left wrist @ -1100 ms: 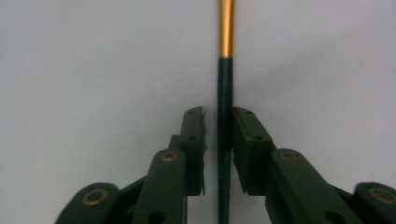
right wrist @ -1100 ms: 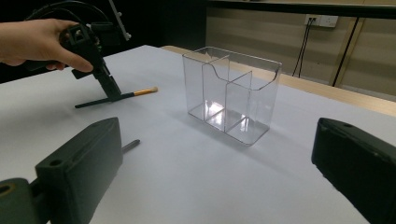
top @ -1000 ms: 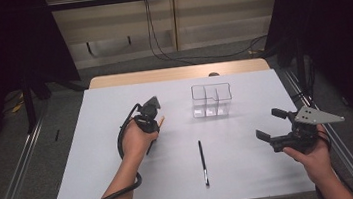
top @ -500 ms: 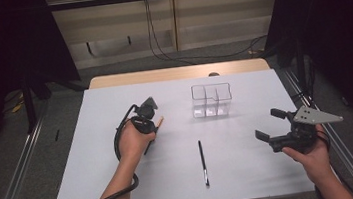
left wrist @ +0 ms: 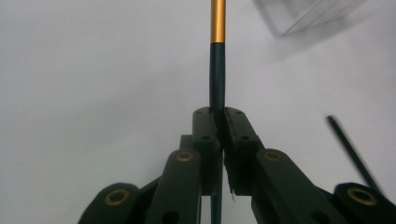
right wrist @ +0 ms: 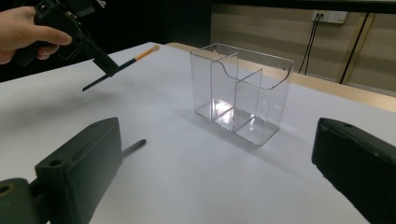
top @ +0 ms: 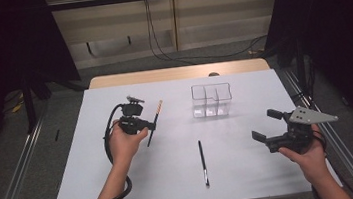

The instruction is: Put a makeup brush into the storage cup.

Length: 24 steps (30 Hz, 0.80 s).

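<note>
While the left claw [top: 143, 125] grips a black brush [top: 154, 122] w/ gold ferrule mid-handle, held in the air above the desk [top: 88, 180], the right claw [top: 267, 131] hangs wide open, holding nothing, near the desk's right edge. Pick-up looks done for brush no. 1; the clear organizer [top: 211, 100] stands empty, well apart. A 2nd black brush [top: 203, 162] lies flat btwn the hands, untouched. Left, prob.: drop both into a compartment.
</note>
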Each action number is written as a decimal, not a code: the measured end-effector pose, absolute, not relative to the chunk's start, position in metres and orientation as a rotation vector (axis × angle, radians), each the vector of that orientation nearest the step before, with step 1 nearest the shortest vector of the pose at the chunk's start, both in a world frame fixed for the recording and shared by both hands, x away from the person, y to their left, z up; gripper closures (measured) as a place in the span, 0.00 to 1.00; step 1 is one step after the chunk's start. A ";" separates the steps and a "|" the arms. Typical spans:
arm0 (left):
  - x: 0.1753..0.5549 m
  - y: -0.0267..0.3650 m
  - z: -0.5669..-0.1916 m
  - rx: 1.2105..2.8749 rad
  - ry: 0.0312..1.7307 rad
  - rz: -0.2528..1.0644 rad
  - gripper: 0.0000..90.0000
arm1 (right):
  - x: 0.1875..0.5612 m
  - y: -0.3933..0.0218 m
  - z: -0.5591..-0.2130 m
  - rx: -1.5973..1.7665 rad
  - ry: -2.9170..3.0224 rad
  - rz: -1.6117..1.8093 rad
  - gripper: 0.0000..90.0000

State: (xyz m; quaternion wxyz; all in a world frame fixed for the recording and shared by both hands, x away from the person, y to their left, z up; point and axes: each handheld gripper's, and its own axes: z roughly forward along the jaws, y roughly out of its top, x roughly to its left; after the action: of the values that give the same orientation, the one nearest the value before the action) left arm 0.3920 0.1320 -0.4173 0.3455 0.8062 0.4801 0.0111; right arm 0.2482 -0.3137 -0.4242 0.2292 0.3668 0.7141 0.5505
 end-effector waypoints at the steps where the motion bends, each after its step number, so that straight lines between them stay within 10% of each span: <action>1: 0.390 0.134 -0.416 2.063 1.213 0.036 0.94 | 0.249 -0.313 -0.424 1.008 1.963 1.521 0.01; 24: 0.365 0.142 -0.410 1.730 0.960 0.139 0.94 | 0.270 -0.286 -0.419 0.998 1.991 1.570 0.01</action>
State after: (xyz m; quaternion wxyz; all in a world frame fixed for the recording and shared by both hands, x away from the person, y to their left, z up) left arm 0.3648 0.1420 -0.4104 0.5472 0.7302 0.4050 0.0587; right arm 0.2704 -0.2855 -0.4192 0.2069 0.3583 0.7148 0.5639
